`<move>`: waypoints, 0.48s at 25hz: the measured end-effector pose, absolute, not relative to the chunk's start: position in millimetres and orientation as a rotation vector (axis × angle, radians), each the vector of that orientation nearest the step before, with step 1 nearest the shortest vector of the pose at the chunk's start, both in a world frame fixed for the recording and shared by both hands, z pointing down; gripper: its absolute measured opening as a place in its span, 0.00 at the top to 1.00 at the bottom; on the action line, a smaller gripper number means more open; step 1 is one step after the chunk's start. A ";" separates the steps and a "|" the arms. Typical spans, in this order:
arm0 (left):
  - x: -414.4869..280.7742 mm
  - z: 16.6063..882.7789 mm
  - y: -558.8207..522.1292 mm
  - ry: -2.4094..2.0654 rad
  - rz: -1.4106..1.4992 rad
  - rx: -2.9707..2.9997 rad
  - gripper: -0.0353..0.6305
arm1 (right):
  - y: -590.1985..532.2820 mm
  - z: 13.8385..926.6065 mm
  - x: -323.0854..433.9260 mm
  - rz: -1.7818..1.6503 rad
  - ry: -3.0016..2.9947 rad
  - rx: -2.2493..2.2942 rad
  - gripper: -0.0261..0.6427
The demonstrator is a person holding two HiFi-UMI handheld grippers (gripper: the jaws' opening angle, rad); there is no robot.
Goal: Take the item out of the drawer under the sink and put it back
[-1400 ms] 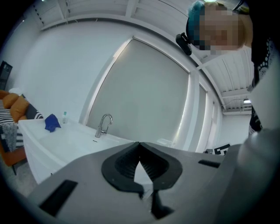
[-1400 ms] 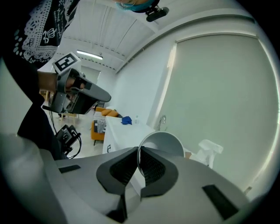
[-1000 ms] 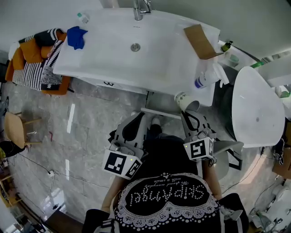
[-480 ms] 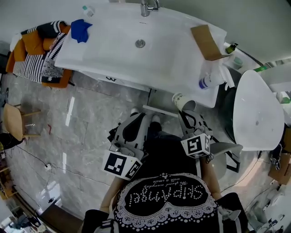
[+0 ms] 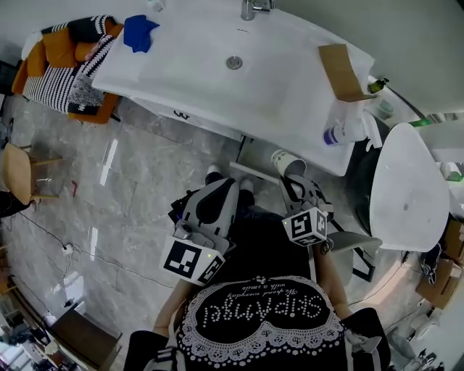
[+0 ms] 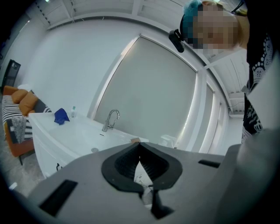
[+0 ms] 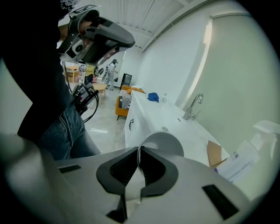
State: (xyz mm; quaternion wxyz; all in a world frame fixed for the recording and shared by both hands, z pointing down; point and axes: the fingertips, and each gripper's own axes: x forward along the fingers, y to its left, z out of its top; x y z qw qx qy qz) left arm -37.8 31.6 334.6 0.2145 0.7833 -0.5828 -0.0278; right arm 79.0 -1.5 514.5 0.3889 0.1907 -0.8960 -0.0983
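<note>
1. The right gripper (image 5: 291, 176) had its fingers clamped on the wall of the white paper cup (image 5: 284, 161). The cup was clearly out of the drawer, so the first half looked done.
2. The cup hung just off the near edge of the white sink table (image 5: 217, 80), right of centre.
3. The left gripper (image 5: 216, 190) had its fingers together with nothing between them.
4. Still to do, by my reading: get the cup back into the drawer, which no view showed clearly, and let go.

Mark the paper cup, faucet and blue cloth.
paper cup (image 5: 286, 161), head view, on its side wall.
faucet (image 5: 250, 9), head view, on its base.
blue cloth (image 5: 139, 30), head view, on its middle.
</note>
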 end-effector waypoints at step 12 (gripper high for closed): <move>-33.9 346.1 33.4 -1.598 -0.029 2.127 0.94 | 2.5 571.1 76.4 -0.193 -2.235 0.363 0.92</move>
